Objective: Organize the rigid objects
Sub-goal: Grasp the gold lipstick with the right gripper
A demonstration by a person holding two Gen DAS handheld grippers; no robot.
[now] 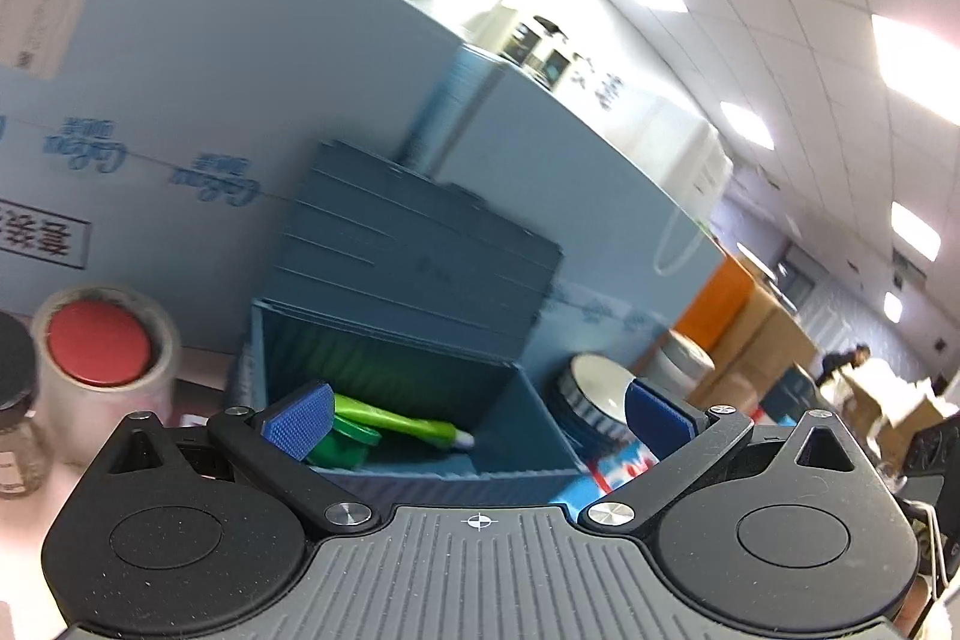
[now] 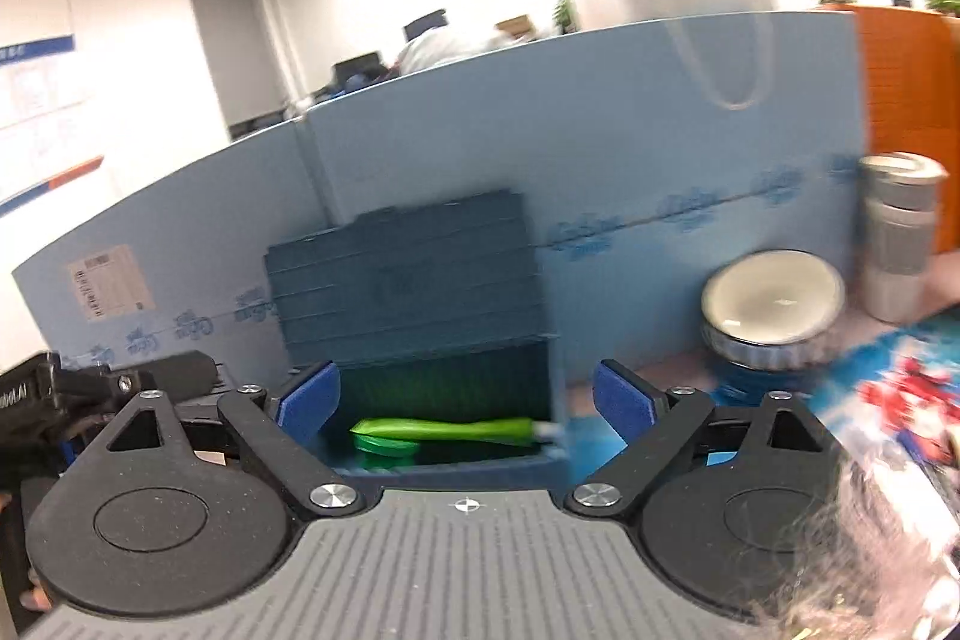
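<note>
A blue storage box (image 1: 528, 424) (image 2: 555, 400) stands with its ribbed lid (image 1: 420, 244) (image 2: 408, 274) tipped up against the blue partition. Inside lie a green tube (image 1: 396, 421) (image 2: 444, 429) with a white tip and a round green lid (image 1: 348, 445) (image 2: 384, 445). My left gripper (image 1: 480, 421) hangs open just in front of the box, nothing between its blue pads. My right gripper (image 2: 465, 403) is also open and empty, facing the box's open top from the near side.
A jar with a red cap (image 1: 99, 346) and a dark-lidded glass jar (image 1: 12, 388) stand left of the box. A stack of bowls (image 1: 591, 400) (image 2: 771, 304) and a grey canister (image 2: 897, 232) sit to its right. A colourful printed pack (image 2: 900, 400) lies at right. The other gripper (image 2: 72, 394) shows at the left edge.
</note>
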